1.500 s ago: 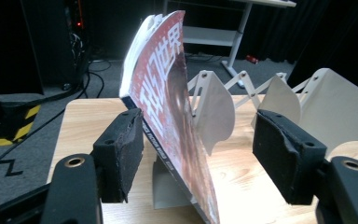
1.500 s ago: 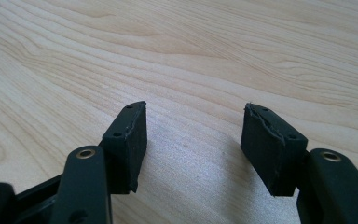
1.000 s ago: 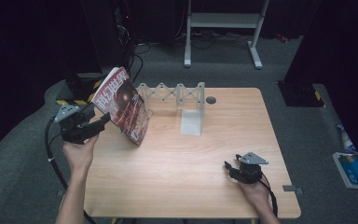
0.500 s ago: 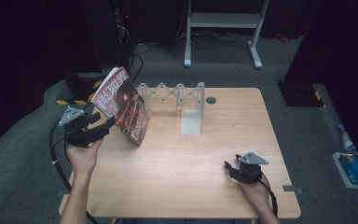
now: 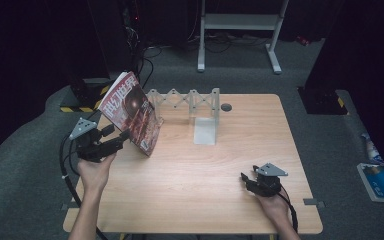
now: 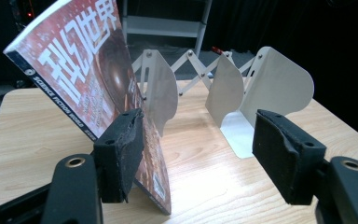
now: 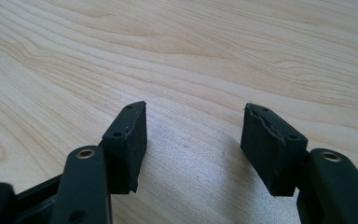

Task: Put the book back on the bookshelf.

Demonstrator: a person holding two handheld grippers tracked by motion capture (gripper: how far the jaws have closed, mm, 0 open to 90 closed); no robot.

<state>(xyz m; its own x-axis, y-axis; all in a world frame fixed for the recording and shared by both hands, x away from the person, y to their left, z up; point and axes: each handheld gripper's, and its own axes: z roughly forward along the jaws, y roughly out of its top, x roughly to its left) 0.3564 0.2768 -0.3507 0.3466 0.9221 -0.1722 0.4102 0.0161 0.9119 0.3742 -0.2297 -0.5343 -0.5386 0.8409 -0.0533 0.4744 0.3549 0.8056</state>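
Note:
A red science-fiction magazine (image 5: 132,112) stands tilted on its lower edge at the table's left, beside the left end of a white expanding divider rack (image 5: 190,102). My left gripper (image 5: 116,135) is open just in front of the magazine. In the left gripper view the magazine (image 6: 88,79) rises behind the left pad (image 6: 121,154), its bottom corner reaching into the gap; nothing presses between the pads, and the rack (image 6: 270,79) stands beyond. I cannot tell whether the pad touches the cover. My right gripper (image 5: 247,175) rests open near the front right of the table (image 5: 250,125), with bare wood between its jaws (image 7: 196,114).
A small dark hole (image 5: 226,107) sits in the tabletop behind the rack. Beyond the table are a grey metal stand (image 5: 240,25) and cables on the carpet. A blue packet (image 5: 380,180) lies on the floor at right.
My left hand has shifted slightly right and toward the person, staying close to the magazine. The magazine and the right gripper have not visibly moved.

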